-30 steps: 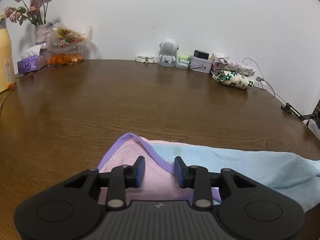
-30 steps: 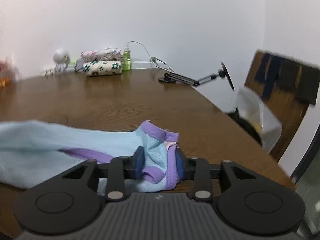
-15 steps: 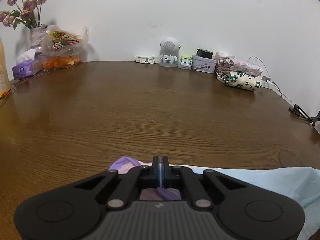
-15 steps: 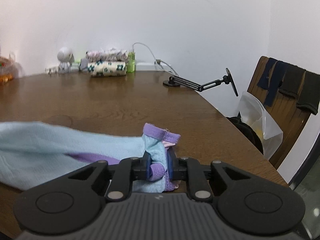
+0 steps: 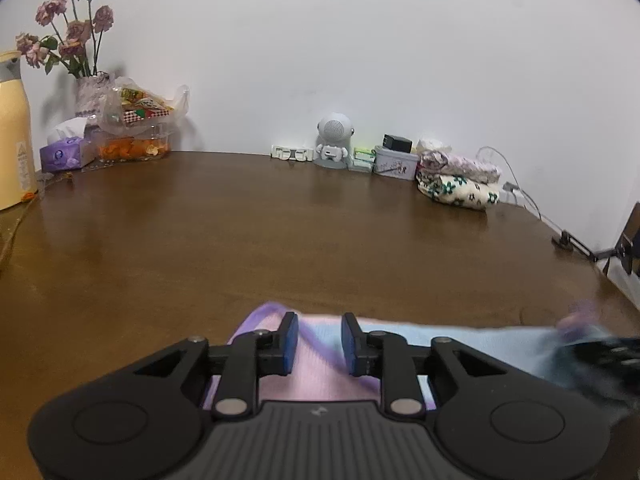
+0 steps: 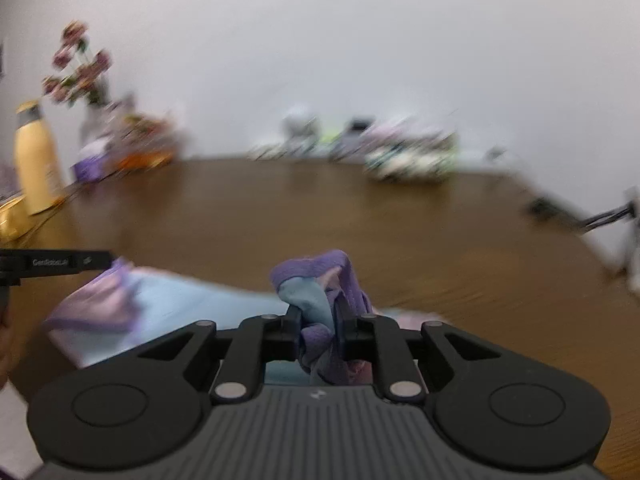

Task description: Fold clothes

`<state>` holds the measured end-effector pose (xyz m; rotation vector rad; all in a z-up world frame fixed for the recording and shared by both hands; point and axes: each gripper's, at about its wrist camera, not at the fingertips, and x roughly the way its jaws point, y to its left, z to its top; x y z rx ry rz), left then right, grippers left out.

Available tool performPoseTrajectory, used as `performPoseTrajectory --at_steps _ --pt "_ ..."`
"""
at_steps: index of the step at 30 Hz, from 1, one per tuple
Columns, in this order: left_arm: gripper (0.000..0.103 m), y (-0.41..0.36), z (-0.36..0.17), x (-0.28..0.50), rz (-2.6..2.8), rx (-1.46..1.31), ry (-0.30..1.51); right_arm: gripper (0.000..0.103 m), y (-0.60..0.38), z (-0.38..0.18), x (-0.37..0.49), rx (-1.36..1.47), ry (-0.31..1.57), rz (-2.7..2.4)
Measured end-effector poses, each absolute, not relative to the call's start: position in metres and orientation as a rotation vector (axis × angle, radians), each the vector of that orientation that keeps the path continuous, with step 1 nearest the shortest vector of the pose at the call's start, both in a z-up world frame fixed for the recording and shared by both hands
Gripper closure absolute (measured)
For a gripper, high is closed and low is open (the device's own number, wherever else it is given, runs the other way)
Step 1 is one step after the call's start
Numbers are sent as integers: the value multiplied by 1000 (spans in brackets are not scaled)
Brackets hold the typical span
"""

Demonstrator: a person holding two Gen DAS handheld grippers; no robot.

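- The garment (image 5: 460,344), light blue and pink with purple trim, is spread on the brown surface (image 5: 280,232).
- The left hand-held gripper (image 5: 316,342) has just been opened; its blue pads are parted above the pink part, nothing pinched.
- A bunched purple-edged end is clamped in the right hand-held gripper (image 6: 318,336).
- White lettering on the left gripper's side in the right view is too blurred to be read.
- A yellow bottle (image 5: 12,136) bears an unreadable label.

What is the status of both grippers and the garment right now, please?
Left gripper just reopened, jaws apart over garment, not pinching. Right gripper shut on its bunched purple-trimmed end. Table ahead bare; clutter only along wall.
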<state>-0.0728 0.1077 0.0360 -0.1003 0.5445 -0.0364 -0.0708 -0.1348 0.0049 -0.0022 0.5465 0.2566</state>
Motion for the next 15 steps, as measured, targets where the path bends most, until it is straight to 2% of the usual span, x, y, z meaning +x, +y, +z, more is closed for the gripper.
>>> performPoseTrajectory --at_steps 1,2,4,8,11,15 --pt "71 110 35 -78 -26 -106 549 66 -124 0 -70 -16 559 269" --pt "66 113 34 -82 -20 -114 560 39 -117 -3 -70 -32 564 279" --pt "65 118 32 -92 -13 -123 587 22 -111 1 -75 -55 549 313" --pt "60 123 29 -114 13 -79 633 18 -124 29 -86 -50 521 408" --pt "60 129 22 -120 55 -101 680 17 -143 60 -77 -61 475 536" --pt "61 130 20 -126 107 -100 668 20 -119 83 -19 -282 492 702"
